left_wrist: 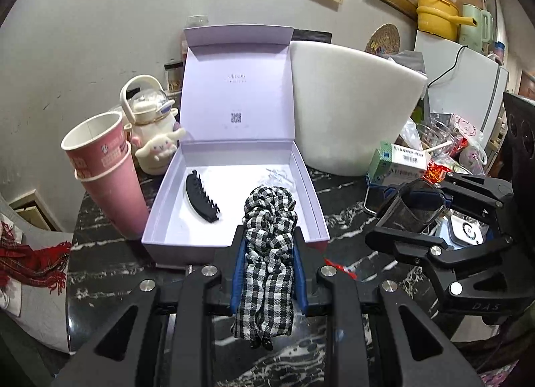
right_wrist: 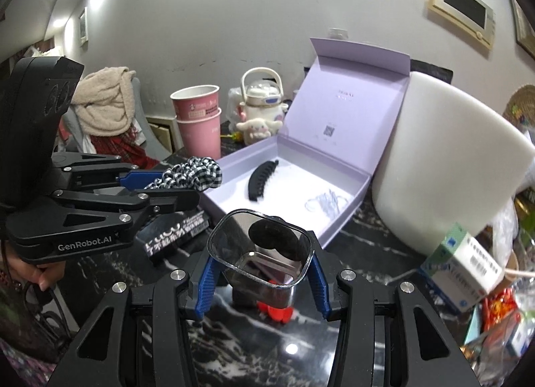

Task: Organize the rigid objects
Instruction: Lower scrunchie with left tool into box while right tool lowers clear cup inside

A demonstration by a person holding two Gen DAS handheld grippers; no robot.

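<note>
1. The left gripper (left_wrist: 269, 253) clamps a checked fabric hair tie (left_wrist: 269, 236) at the lavender box's (left_wrist: 234, 240) near edge.
2. The right gripper (right_wrist: 260, 273) grips a clear square cup (right_wrist: 260, 253), right of the box.
3. Inside the box lies a black claw clip (left_wrist: 202, 196), above the marbled counter (left_wrist: 347, 220).

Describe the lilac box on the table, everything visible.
The lilac box looks like rigid cardboard, a shallow square tray with a hinged lid standing open, upright at the back, against a white curved panel. Small print and a QR code mark the lid's inside. It sits on the dark marbled table beside stacked pink paper cups. Inside lie a black claw hair clip and clear thin loops.
</note>
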